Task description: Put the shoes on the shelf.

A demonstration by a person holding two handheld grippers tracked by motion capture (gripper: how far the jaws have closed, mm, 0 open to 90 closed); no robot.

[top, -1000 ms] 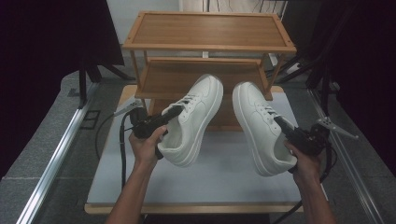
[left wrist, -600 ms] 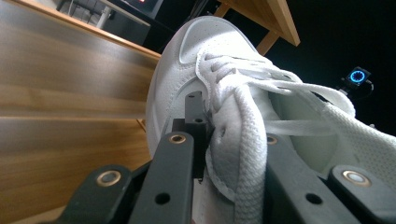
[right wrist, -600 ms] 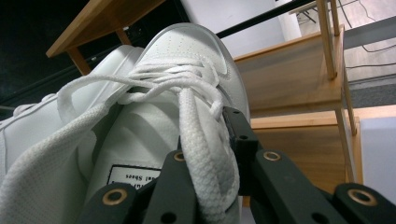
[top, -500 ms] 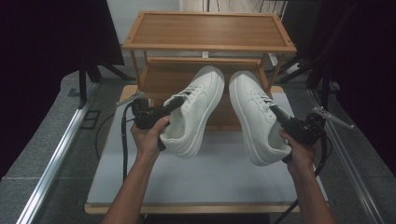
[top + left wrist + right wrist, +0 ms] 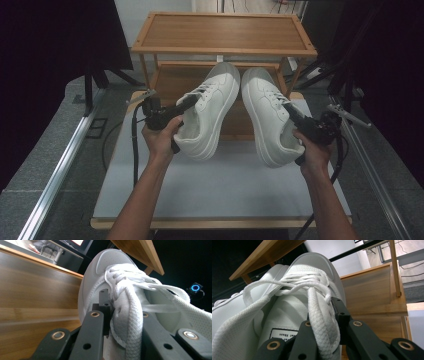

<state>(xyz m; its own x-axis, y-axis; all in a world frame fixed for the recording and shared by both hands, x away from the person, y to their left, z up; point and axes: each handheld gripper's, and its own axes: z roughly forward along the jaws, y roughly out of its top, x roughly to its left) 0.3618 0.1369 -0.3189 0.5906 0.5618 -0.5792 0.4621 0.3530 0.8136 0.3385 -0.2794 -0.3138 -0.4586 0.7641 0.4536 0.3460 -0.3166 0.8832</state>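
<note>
Both shoes carried further toward wooden rack: left gripper clamps left shoe, right gripper clamps right shoe.

Two white lace-up sneakers, left sneaker and right sneaker, side by side aloft, toes toward the wooden shelf.

I see two white shoes of smooth matt leather with woven cloth laces. My gripper jaws look matt black plastic. The shelf is satin-finished wood.
</note>
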